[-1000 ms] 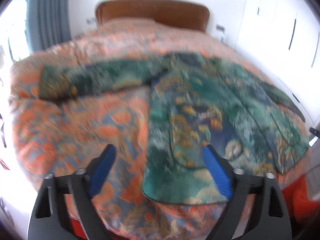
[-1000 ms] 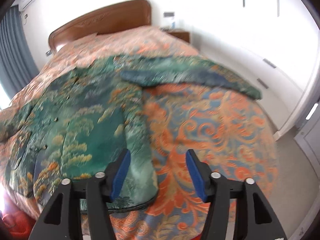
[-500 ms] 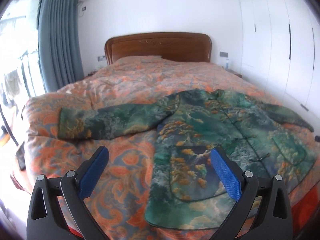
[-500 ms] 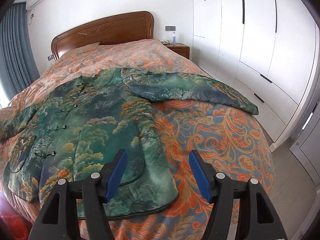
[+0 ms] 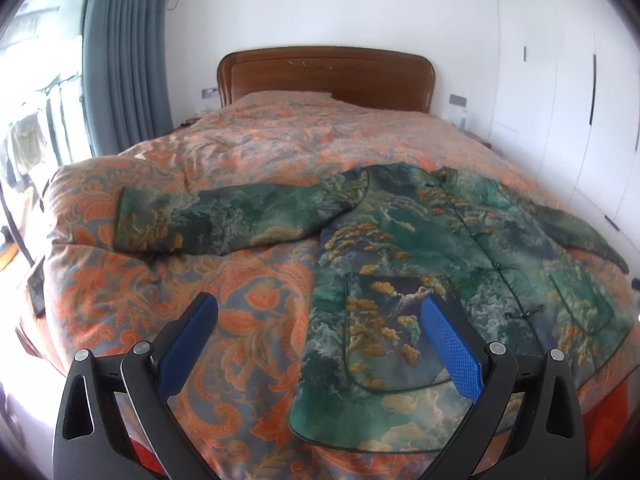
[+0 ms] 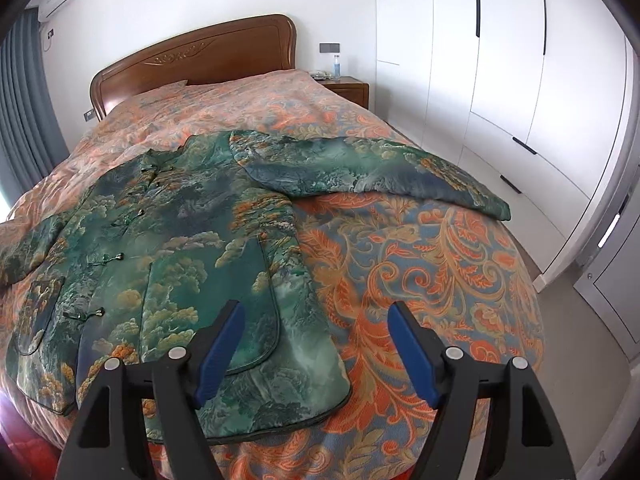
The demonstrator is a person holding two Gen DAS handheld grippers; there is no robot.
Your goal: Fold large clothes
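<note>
Flat, jacket (image 5: 420, 248) lies spread on bedspread (image 5: 200, 288).

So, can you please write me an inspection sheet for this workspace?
Surface: bed with orange patterned quilt, rumpled.
Job's things: green jacket spread flat, front up, buttoned, both sleeves out sideways; not folded yet.
Clutter: dark flat thing at the bed's left edge, too small to tell.
Grippers: left gripper open, empty, above the hem; right gripper has just been opening, nothing between the fingers.
Cables: nothing seen.
Surroundings: headboard, curtain, wardrobe, nightstand with bottle.
</note>
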